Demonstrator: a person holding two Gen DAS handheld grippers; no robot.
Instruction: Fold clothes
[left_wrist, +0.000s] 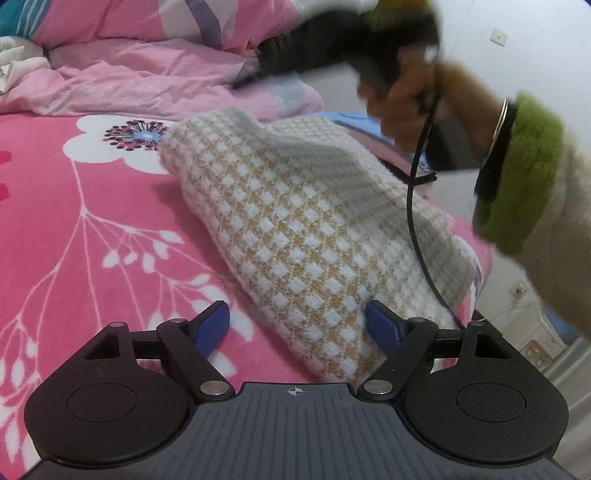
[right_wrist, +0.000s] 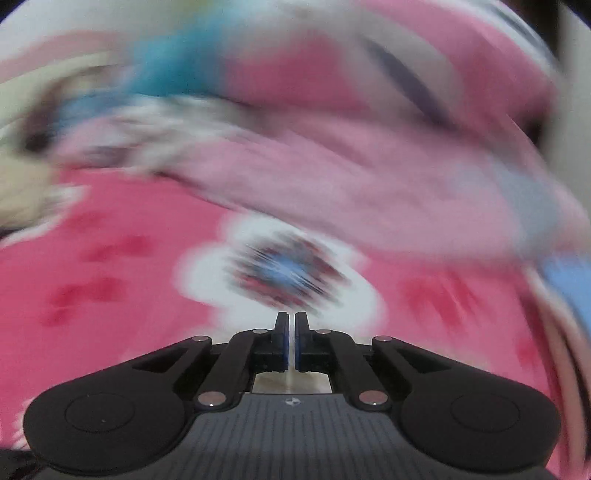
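A folded knit garment (left_wrist: 295, 221), checked in white, yellow and grey, lies on the pink flowered bedsheet (left_wrist: 74, 258). My left gripper (left_wrist: 297, 325) is open around its near end; the right blue pad (left_wrist: 384, 325) sits at the cloth's edge and the left pad (left_wrist: 212, 325) is apart from it. A hand in a green furry cuff (left_wrist: 524, 177) holds my right gripper (left_wrist: 243, 79), blurred, above the garment's far end. In the right wrist view my right gripper (right_wrist: 291, 317) is shut with nothing visible between its pads, over a white flower print (right_wrist: 288, 273).
A bunched pale pink quilt (left_wrist: 147, 74) fills the back of the bed, with a white cloth (left_wrist: 18, 62) at the far left. A black cable (left_wrist: 417, 221) hangs across the garment. The bed's edge and a wall socket (left_wrist: 519, 290) are on the right.
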